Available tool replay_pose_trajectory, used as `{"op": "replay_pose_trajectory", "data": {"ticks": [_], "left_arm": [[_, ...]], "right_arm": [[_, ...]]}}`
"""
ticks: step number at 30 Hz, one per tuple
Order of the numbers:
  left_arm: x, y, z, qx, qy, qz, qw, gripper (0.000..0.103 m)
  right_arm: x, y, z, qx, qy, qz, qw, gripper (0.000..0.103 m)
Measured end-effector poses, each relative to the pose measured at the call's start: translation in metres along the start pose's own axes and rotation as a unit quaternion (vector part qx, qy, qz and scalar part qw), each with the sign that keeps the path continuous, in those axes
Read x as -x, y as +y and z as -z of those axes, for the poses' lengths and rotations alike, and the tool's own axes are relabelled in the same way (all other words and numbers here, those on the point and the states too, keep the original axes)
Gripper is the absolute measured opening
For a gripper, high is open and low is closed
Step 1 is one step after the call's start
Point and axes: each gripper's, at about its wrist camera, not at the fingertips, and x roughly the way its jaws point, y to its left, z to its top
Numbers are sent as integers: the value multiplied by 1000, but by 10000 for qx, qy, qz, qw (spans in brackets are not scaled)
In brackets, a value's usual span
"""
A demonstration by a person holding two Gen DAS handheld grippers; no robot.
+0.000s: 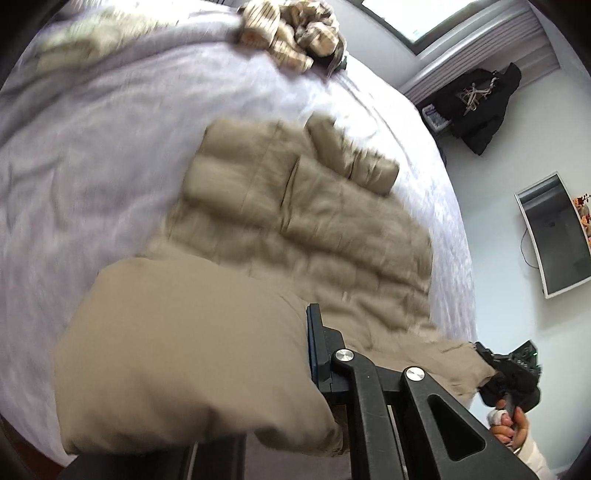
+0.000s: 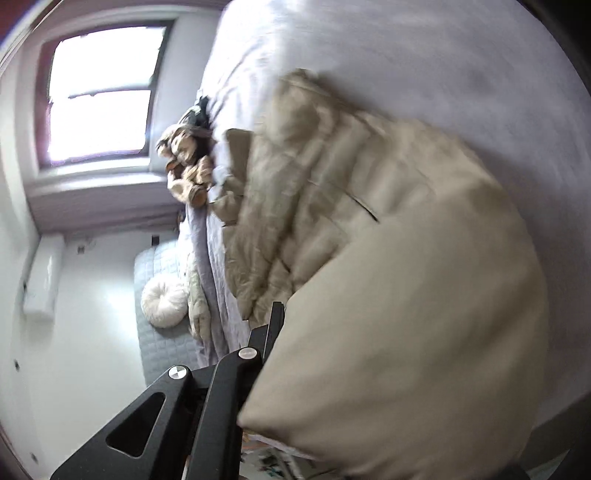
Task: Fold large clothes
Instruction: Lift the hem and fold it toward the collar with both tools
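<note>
- A large tan quilted jacket [image 1: 295,229] lies spread across a pale lavender bed cover [image 1: 92,166], filling the centre of the left wrist view.
- The left gripper [image 1: 314,354], at the lower centre of that view, has its jaws nearly together, pinching one edge of the jacket; a smooth tan fold bulges over the lower left of the frame.
- The right gripper [image 1: 491,365] shows at the lower right of the same view, clamped on another corner of the jacket, with the person's hand [image 1: 511,424] wrapped around its handle.
- In the right wrist view, the jacket [image 2: 388,277] billows over the centre and right of the frame, covering the gripper's fingertips [image 2: 275,321].
- A heap of crumpled beige and striped clothes [image 1: 291,33] sits on the cover at the top centre of the left wrist view.
- A bright window [image 2: 99,92] occupies the upper left of the right wrist view.
- A round white cushion [image 2: 164,301] rests at the lower left of that view.
- Both views are motion-blurred.
</note>
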Motion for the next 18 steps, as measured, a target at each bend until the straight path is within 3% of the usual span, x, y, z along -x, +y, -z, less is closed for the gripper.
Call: {"op": "replay_pose_trajectory", "data": {"ticks": [6, 10, 14, 18], "left_arm": [[-4, -28, -67, 83, -440, -197, 9988, 12], [-27, -33, -106, 193, -447, -425, 9979, 12], [-75, -17, -136, 349, -197, -640, 9971, 12], [-131, 3, -157, 421, 237, -879, 9950, 12]], "right_arm": [[-20, 76, -68, 927, 118, 9, 9956, 9], [-45, 114, -118, 1285, 291, 27, 9913, 9], [-86, 134, -158, 1564, 529, 272, 9859, 9], [-136, 121, -192, 1207, 729, 549, 9885, 9]]}}
